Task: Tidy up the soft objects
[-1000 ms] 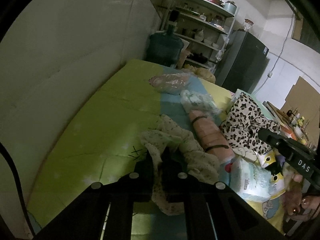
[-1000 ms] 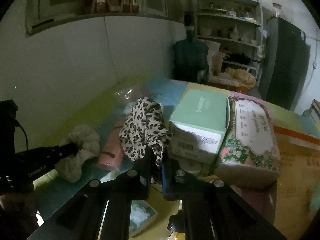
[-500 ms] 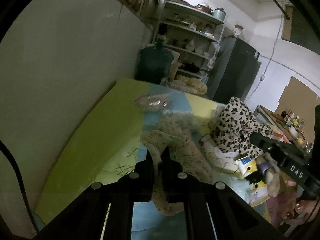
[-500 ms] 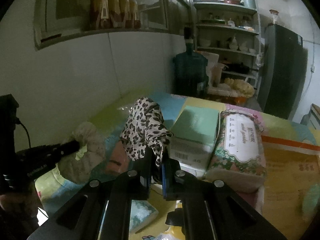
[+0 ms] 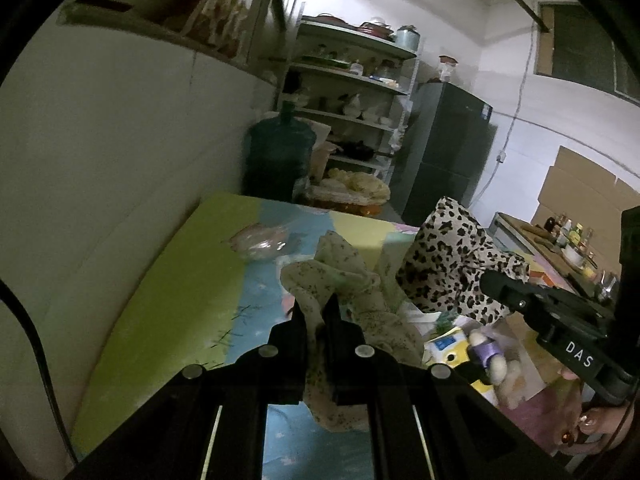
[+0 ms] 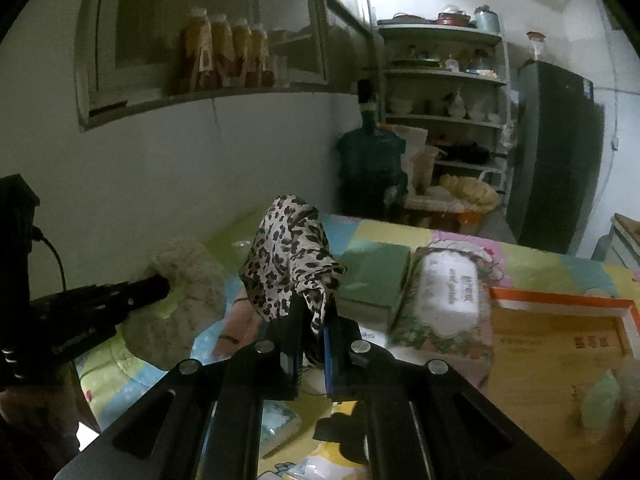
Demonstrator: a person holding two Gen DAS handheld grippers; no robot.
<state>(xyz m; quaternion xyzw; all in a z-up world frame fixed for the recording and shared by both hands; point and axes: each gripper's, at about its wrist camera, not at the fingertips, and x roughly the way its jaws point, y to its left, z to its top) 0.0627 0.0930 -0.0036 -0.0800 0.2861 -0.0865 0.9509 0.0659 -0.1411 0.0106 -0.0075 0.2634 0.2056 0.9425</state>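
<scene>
My left gripper (image 5: 315, 312) is shut on a cream floral cloth (image 5: 340, 276) and holds it up above the colourful mat (image 5: 180, 280). The cloth hangs down over the fingers. My right gripper (image 6: 312, 316) is shut on a leopard-print cloth (image 6: 288, 256), also lifted off the mat. The leopard cloth shows in the left wrist view (image 5: 448, 264) at the right, on the tip of the right gripper (image 5: 492, 280). The floral cloth shows in the right wrist view (image 6: 188, 276) at the left, on the tip of the left gripper (image 6: 160, 286).
On the mat lie a clear plastic bag (image 5: 260, 240), a green box (image 6: 372, 276), a floral tissue pack (image 6: 448, 300), an orange-rimmed box (image 6: 560, 332), a pink roll (image 6: 236, 328) and a small plush toy (image 5: 488, 356). A water jug (image 5: 280, 156), shelves (image 5: 352, 92) and a fridge (image 5: 444, 156) stand behind. A wall runs along the left.
Both grippers have risen with their cloths. The floral cloth has come up off the mat and the leopard cloth is higher, so the mat and boxes sit lower in view.
</scene>
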